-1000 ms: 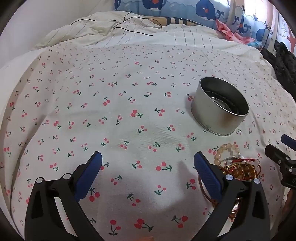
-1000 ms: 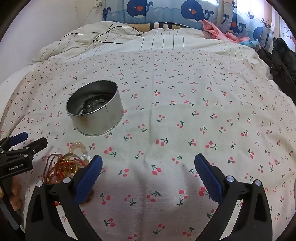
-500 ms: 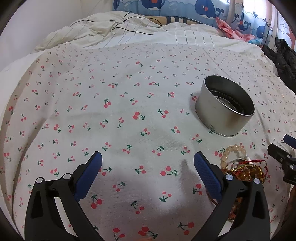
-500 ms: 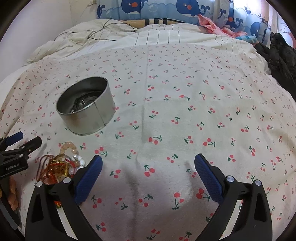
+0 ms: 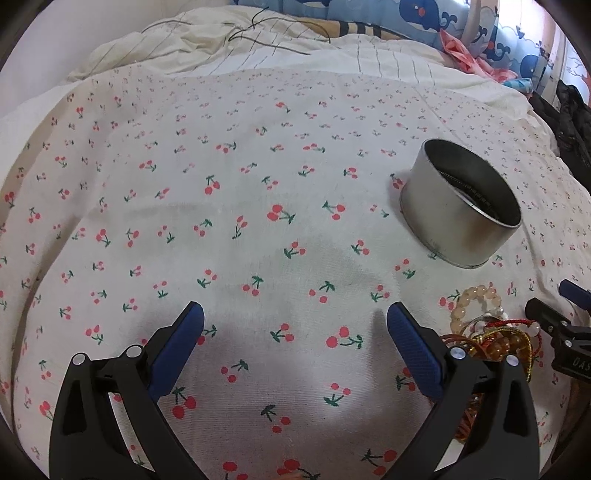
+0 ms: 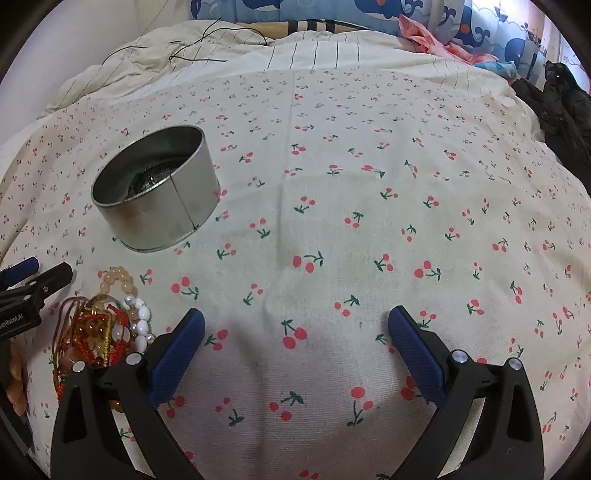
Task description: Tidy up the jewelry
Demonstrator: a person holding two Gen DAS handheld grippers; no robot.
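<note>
A round metal tin (image 5: 461,210) stands open on the cherry-print cloth; it also shows in the right wrist view (image 6: 159,192) with some jewelry lying inside. A tangled pile of bead bracelets and red cords (image 5: 491,332) lies just in front of the tin, seen too in the right wrist view (image 6: 107,325). My left gripper (image 5: 295,332) is open and empty over bare cloth, left of the pile. My right gripper (image 6: 295,332) is open and empty, right of the pile. Each gripper's tip shows at the edge of the other's view.
The cherry-print cloth (image 5: 221,184) covers a bed. A striped quilt (image 6: 332,55) with thin dark cords lies at the back. Whale-print curtains (image 6: 369,11) and pink fabric are behind it. Dark clothing (image 6: 561,103) lies at the right edge.
Both grippers have drawn slightly back and tilted, so the tin and the pile shifted a little in each view. Neither gripper has taken hold of anything.
</note>
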